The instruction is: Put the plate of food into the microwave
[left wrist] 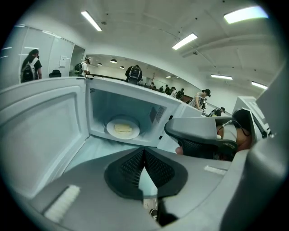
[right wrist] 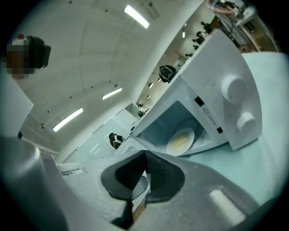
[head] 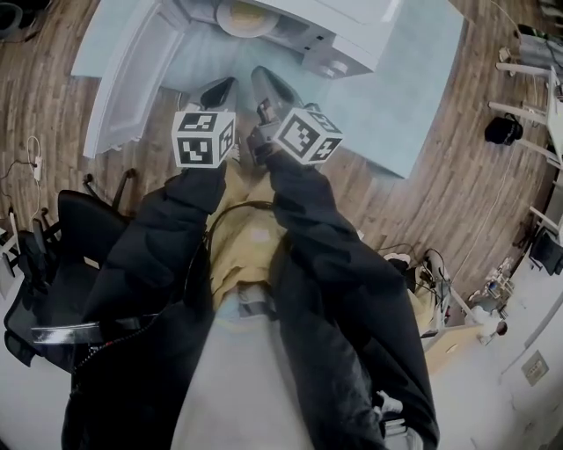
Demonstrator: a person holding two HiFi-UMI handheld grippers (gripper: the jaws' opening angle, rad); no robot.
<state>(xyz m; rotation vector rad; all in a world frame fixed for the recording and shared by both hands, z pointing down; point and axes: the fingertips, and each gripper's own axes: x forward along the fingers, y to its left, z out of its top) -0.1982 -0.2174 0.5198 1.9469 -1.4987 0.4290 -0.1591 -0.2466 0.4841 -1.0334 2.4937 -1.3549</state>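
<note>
Sitting inside the microwave (left wrist: 107, 102) was the plate of food (left wrist: 123, 128), door (left wrist: 40, 131) wide open. Left gripper (left wrist: 144, 152) and right gripper (right wrist: 145, 158) were both clenched empty, side by side out front.

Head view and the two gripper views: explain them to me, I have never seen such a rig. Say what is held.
No robot here: a person holds a two-jaw tool in each hand, the left gripper and right gripper. The head view looks down from the person's head; each gripper view looks along that tool's own jaws. On the pale blue table stands a white microwave, its door swung open. The plate of food already sits inside. Both grippers are shut and hold nothing.
</note>
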